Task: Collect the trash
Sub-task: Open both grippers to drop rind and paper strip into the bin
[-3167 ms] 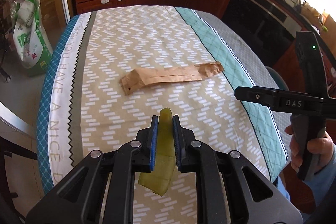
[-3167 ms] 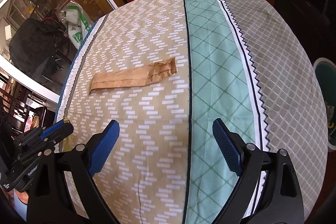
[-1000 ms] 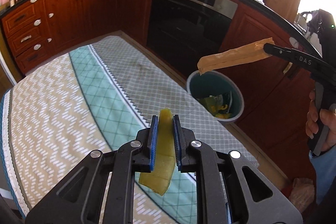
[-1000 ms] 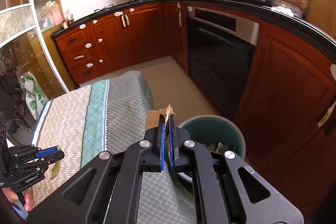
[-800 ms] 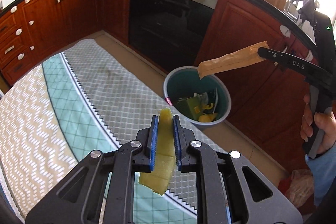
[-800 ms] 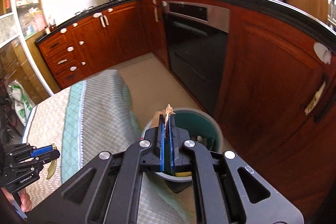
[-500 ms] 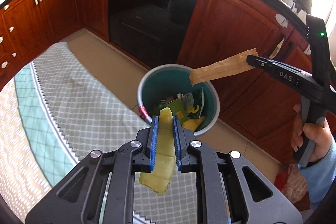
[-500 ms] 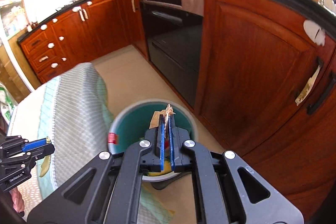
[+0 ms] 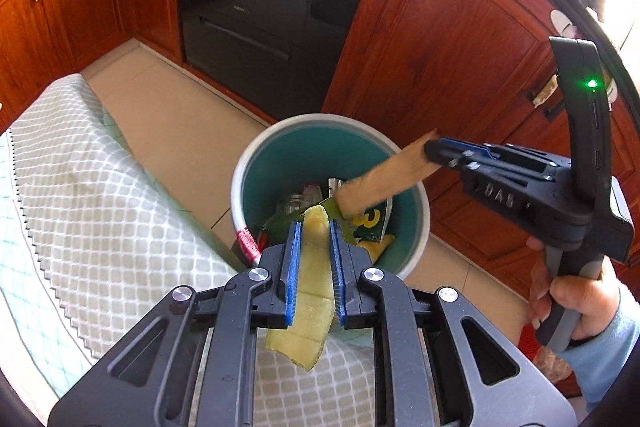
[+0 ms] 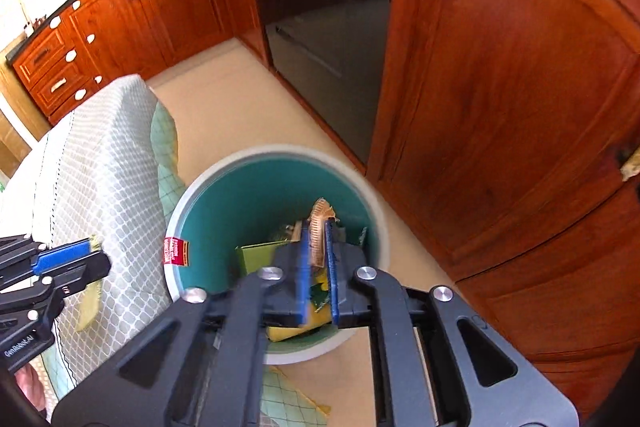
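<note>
Both grippers have swung over the bin (image 9: pixel 256 163), jaws pinching peel (image 9: pixel 314 267) and paper strip (image 9: pixel 384 175).

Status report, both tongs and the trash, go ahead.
Left tongs shut on banana peel. Right tongs shut on paper bag, over bin. Nothing blocking.

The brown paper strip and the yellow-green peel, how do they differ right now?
The brown paper strip is tan, long and flat, and slants over the bin's opening from the right gripper. The yellow-green peel is shorter, curved and waxy; the left gripper holds it nearer the tablecloth, its lower end drooping below the pads. Both are clamped and unreleased.
</note>
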